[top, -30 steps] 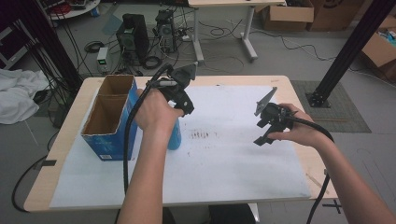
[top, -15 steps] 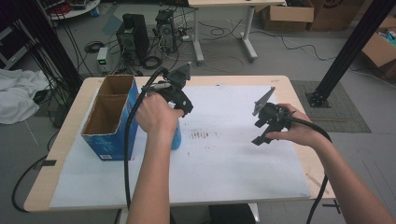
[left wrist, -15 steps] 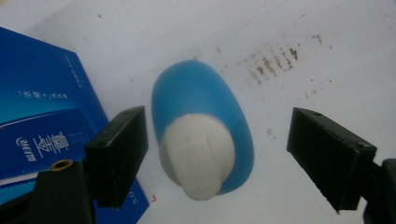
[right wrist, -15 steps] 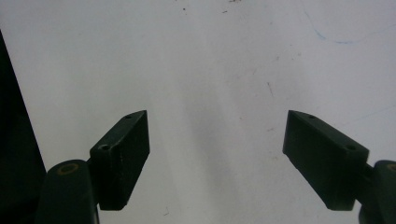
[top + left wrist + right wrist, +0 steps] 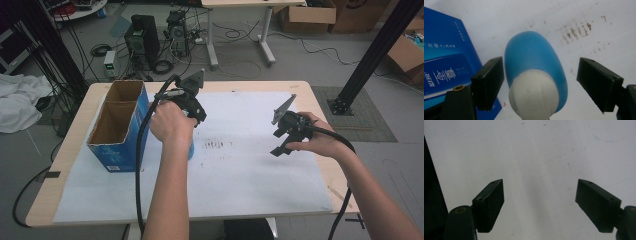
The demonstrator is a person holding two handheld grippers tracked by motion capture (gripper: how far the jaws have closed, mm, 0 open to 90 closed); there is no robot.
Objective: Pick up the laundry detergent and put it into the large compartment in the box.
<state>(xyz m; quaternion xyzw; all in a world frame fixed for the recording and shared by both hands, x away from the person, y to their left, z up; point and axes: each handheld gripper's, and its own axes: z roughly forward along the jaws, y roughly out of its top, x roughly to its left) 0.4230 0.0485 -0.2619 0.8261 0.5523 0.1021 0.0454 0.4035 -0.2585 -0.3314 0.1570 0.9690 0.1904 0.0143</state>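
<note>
The bottle (image 5: 534, 75), blue with a white cap end, stood on the paper (image 5: 250, 165) just beside the blue box (image 5: 117, 127), on the side facing the smudge (image 5: 216, 145). The left claw (image 5: 540, 82) hung over it with its jaws wide: one jaw sat close against the bottle on the box side, the other stood well apart from it. The right claw (image 5: 540, 202) was also wide and held nothing, over bare paper well away from the box.

The main risk looked to be the uneven straddle. If the left claw closed as it sat, the near jaw would likely meet the bottle first and push it sideways, tipping it or sending it toward the smudge. The rounded, smooth body could also squirt out of a pinch taken too near the cap. The box being so close left that jaw little room and might catch it.
</note>
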